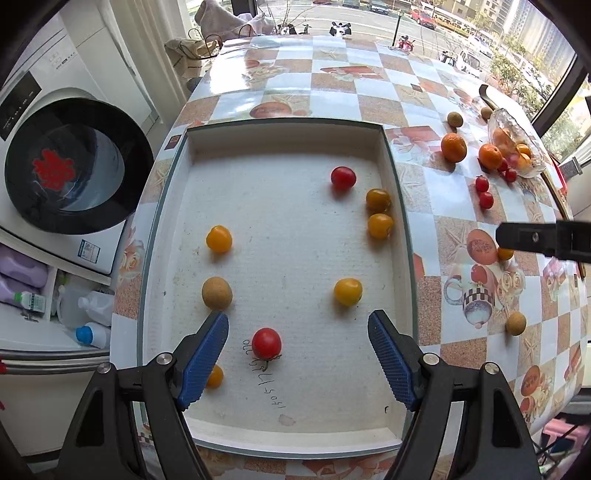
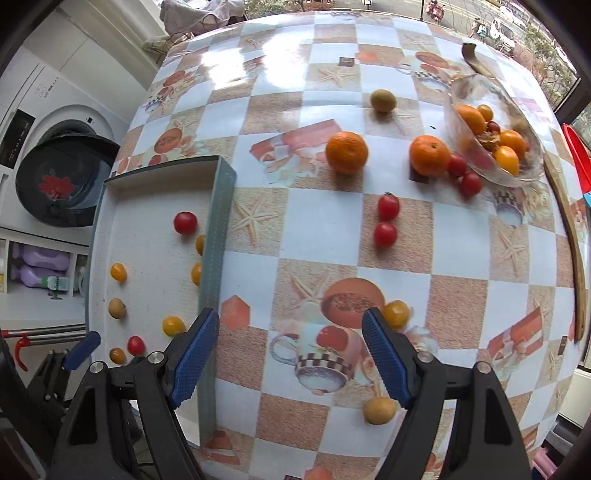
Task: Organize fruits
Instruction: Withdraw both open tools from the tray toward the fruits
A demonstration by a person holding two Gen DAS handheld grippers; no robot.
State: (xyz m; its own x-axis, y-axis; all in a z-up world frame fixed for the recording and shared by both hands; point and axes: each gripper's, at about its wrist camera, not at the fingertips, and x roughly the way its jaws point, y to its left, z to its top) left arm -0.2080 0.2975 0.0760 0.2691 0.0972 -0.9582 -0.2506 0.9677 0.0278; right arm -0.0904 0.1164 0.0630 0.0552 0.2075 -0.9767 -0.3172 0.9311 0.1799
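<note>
Left tongs [image 1: 298,332] hang open above a red tomato [image 1: 266,343] in the tray [image 1: 400,236].

Left wrist above tray [image 1: 397,206], right wrist above table [image 2: 325,229], both downward

washing machine [image 1: 74,162] left | detergent bottles [image 2: 44,258] below | parked cars [image 1: 424,16] outside

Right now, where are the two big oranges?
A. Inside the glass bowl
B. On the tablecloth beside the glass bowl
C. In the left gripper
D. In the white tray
B: both oranges sit on the tablecloth, left of the glass bowl, outside the white tray.
</note>
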